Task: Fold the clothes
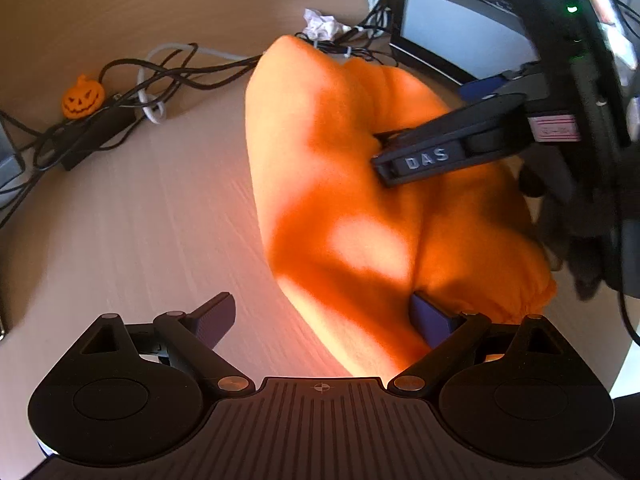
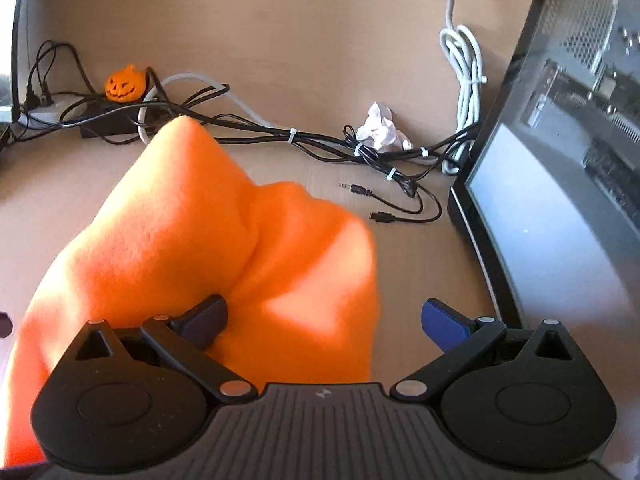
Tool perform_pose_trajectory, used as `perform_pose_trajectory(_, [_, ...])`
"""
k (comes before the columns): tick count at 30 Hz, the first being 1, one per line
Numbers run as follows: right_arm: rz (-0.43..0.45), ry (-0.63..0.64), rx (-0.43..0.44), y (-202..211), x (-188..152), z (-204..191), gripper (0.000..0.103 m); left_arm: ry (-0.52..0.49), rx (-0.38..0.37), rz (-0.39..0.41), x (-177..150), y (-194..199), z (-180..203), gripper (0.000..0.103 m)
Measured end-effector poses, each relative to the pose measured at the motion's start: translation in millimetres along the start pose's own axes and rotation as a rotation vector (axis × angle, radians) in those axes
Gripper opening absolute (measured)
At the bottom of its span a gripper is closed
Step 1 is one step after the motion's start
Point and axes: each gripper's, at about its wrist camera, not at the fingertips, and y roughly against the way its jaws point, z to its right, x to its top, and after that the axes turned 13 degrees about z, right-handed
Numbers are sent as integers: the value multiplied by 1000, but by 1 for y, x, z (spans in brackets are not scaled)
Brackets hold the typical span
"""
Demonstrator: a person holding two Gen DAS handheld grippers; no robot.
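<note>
On the table (image 2: 304,28), orange cloth (image 2: 192,248) lies bunched, near the cables (image 2: 320,144). Left gripper (image 1: 324,320) jaws spread wide, cloth between them. Right gripper (image 2: 324,324) jaws likewise released, straddling the cloth's near edge.

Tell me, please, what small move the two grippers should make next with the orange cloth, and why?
Probably close both on the orange cloth. The left gripper and right gripper are open, the cloth lies bunched between their fingers, so neither holds it; a fold needs a grip first.
</note>
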Motion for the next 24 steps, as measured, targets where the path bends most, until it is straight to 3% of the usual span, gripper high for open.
perform_pose_trajectory(6, [60, -77, 11, 34, 12, 16, 103, 0, -29, -5, 0, 0, 1, 97])
perform_pose_trajectory(9, [81, -130, -36, 49, 2, 23, 103, 4, -53, -10, -2, -1, 4, 97])
perform_pose_trajectory(13, [29, -225, -88, 43, -25, 30, 103, 18, -74, -19, -2, -3, 4, 97])
perform_pose_trajectory(18, [-8, -226, -87, 36, -35, 30, 103, 35, -102, -31, 1, -4, -5, 97])
perform_pose_trajectory(24, [63, -257, -80, 76, -30, 41, 103, 81, -106, 8, 19, 1, -32, 97])
